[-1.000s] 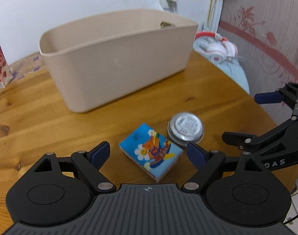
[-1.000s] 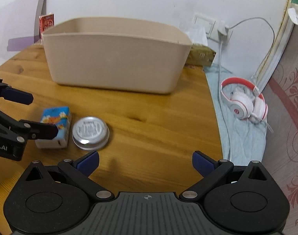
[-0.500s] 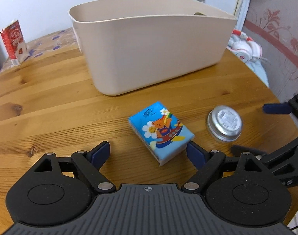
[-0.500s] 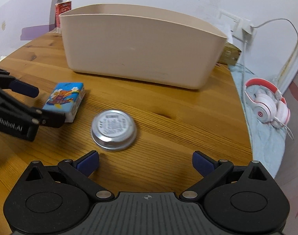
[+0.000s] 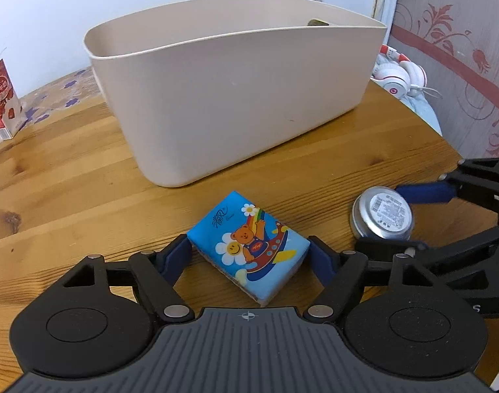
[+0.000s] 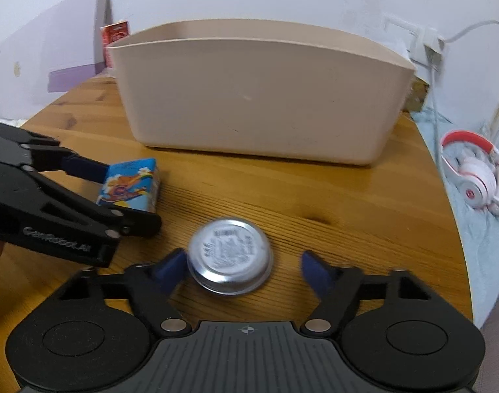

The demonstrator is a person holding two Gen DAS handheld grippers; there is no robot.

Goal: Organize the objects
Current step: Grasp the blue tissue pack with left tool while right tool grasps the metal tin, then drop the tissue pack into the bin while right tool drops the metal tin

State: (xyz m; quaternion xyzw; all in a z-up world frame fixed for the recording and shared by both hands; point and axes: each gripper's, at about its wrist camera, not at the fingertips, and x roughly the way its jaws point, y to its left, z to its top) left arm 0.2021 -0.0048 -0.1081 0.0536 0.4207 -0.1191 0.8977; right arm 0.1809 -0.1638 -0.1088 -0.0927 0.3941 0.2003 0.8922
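On the wooden surface (image 5: 69,190), my left claw (image 5: 249,255) has just been closing and now pinches the tissue pack (image 5: 248,245), my right claw (image 6: 244,267) has just been closing around the tin (image 6: 230,255) with one pad clear; next, lift both into the bin (image 5: 236,98) at upper centre.

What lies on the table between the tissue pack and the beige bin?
Nothing: between the tissue pack and the beige bin there is only bare wooden table, as the left wrist view shows best.

A round wooden table (image 5: 69,177) carries a beige plastic tub (image 5: 236,98) at the far side, a blue cartoon-printed tissue pack (image 5: 249,245) near, a round silver tin (image 5: 382,213) to its right, and a red carton (image 5: 2,98) far left.
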